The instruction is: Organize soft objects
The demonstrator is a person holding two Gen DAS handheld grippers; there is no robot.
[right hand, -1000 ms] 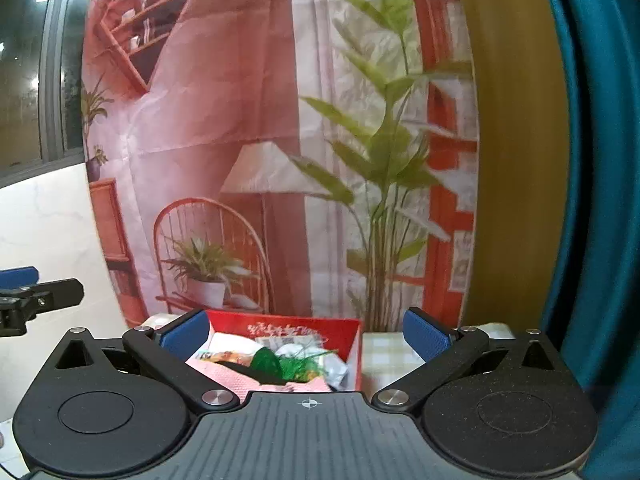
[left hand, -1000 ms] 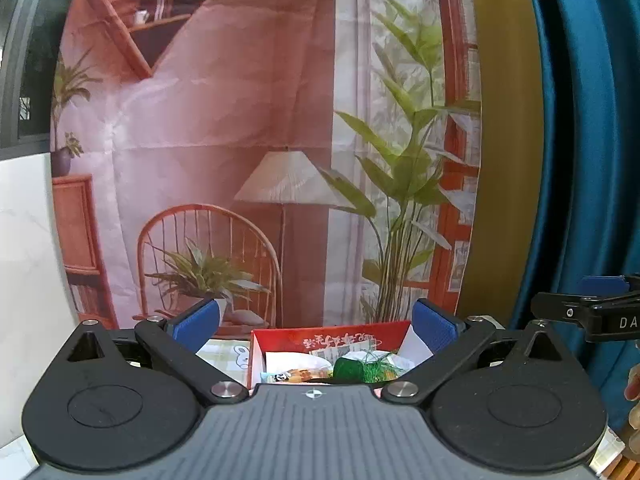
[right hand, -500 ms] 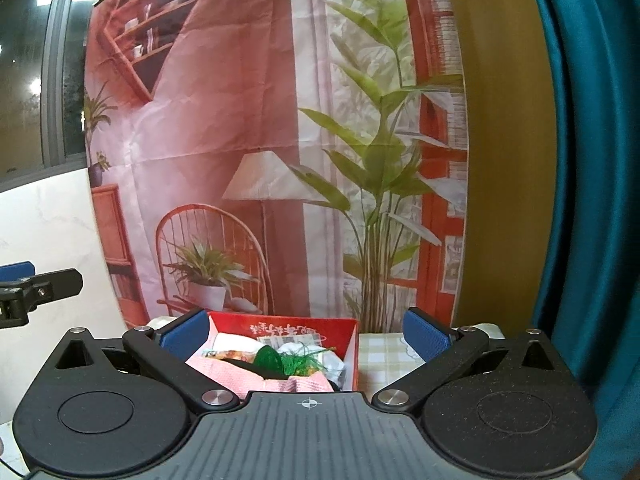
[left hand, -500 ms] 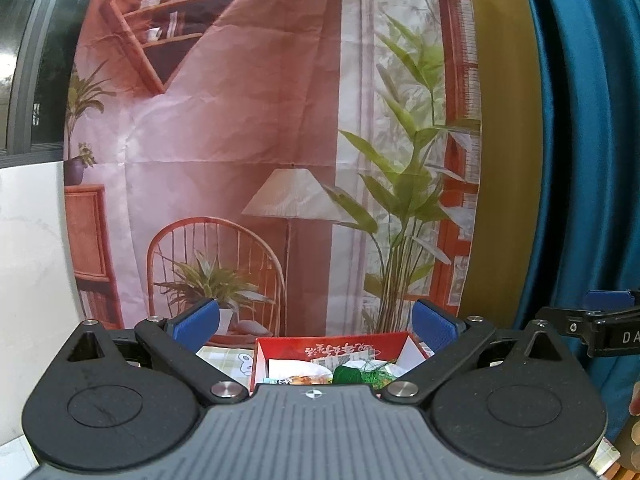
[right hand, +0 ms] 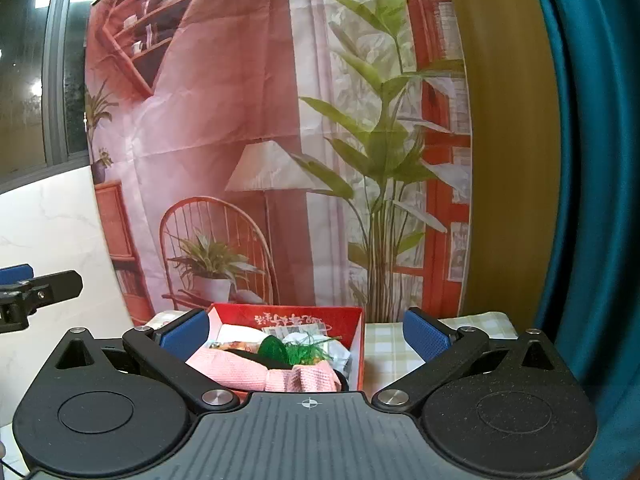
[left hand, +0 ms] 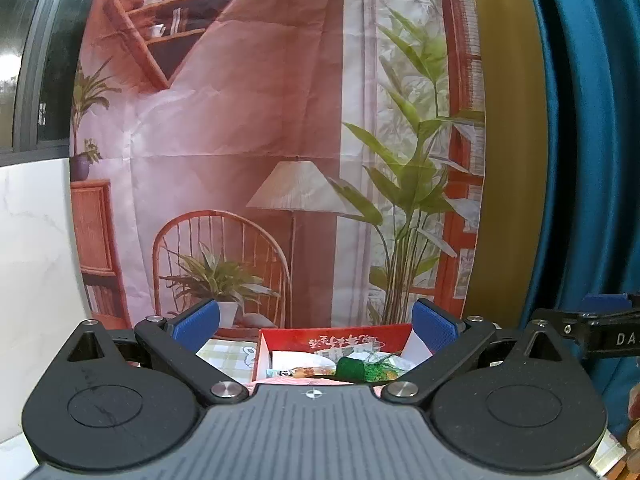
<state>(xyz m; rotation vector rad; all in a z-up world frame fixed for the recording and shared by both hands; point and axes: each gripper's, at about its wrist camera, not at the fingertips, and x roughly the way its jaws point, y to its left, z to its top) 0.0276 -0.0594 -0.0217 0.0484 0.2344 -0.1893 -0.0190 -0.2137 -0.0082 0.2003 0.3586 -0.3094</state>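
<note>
A red box (left hand: 280, 340) (right hand: 352, 320) stands on a checked tablecloth, filled with soft things. A pink cloth (right hand: 256, 372) lies at its near side, a green tuft (right hand: 296, 350) (left hand: 360, 368) in the middle, and white packets (left hand: 296, 358) behind. My left gripper (left hand: 316, 328) is open and held level just short of the box, nothing between its blue pads (left hand: 196, 326). My right gripper (right hand: 306, 334) is also open and empty, with the box framed between its pads (right hand: 424, 336). The other gripper's tip shows at each view's edge.
A printed backdrop (left hand: 260, 140) of a chair, lamp and plant hangs right behind the table. A blue curtain (left hand: 592, 160) (right hand: 600, 160) hangs at the right, a white marble wall (right hand: 52, 232) at the left. The checked tablecloth (right hand: 388, 344) extends right of the box.
Both cameras have tilted slightly upward, so the box sits lower in each view. Both grippers stay open and empty.
</note>
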